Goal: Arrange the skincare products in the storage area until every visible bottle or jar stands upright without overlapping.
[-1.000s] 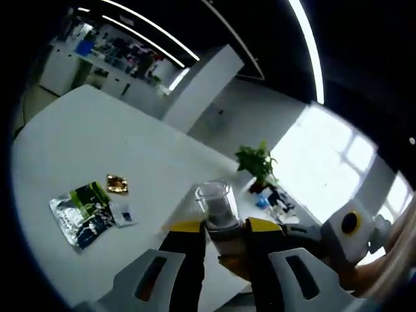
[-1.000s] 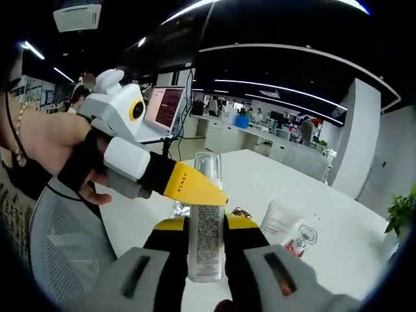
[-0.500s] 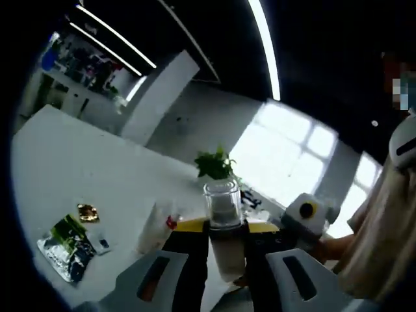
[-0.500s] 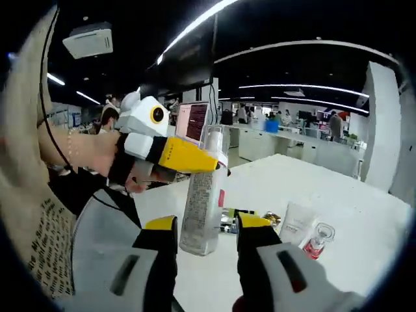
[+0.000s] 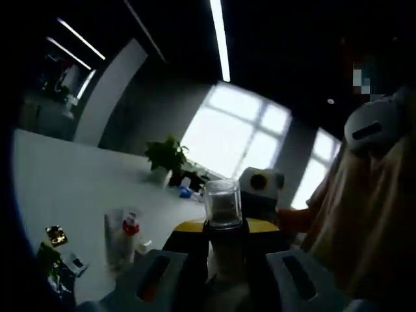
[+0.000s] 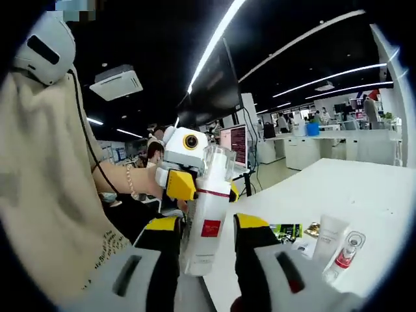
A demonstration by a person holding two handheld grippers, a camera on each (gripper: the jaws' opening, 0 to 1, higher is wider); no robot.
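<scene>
A white pump bottle (image 6: 207, 218) with a clear cap and a red label is held in the air, upright and slightly tilted. My left gripper (image 6: 185, 185) comes in from the left and is shut on its upper part. In the left gripper view the bottle's clear cap (image 5: 223, 205) rises between the jaws of the left gripper (image 5: 224, 227). My right gripper (image 6: 200, 224) is open, with a jaw on each side of the bottle's lower half and a small gap on both sides. A white tube (image 6: 328, 235) and a small red-capped bottle (image 6: 344, 253) lie on the white table (image 6: 370, 188).
A green packet (image 6: 283, 231) and a gold sachet (image 6: 314, 229) lie on the table near the tube. The person's sleeve (image 6: 45, 195) is at the left. The right gripper's body (image 5: 260, 192) is just behind the bottle. A potted plant (image 5: 166, 156) stands at the table's far edge.
The right gripper's jaws have come apart off the bottle, which the left gripper now holds alone. Both views have swung round and the bottle is higher above the table.
</scene>
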